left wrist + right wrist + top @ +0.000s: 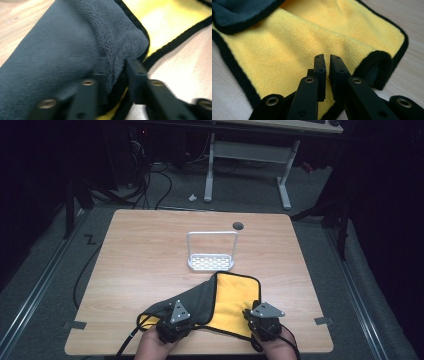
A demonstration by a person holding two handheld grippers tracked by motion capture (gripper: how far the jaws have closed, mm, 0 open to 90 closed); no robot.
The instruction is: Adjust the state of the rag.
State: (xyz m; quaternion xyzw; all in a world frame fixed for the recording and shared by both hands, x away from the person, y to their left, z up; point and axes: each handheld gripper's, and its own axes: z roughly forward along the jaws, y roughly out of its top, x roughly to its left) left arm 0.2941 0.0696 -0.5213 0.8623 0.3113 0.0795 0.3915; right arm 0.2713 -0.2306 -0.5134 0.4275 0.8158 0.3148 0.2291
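I see the wooden counter [150,245] with the yellow-and-grey cloth [231,300] lying near its 6 o'clock edge, long axis running from 8 toward 1 o'clock, a white rack [211,262] just beyond at 12. My left claw [116,72] pinches the grey folded-over flap; my right claw [327,65] stands narrow with a slim gap over the yellow face, gripping nothing, so the left is better placed for the next pull.
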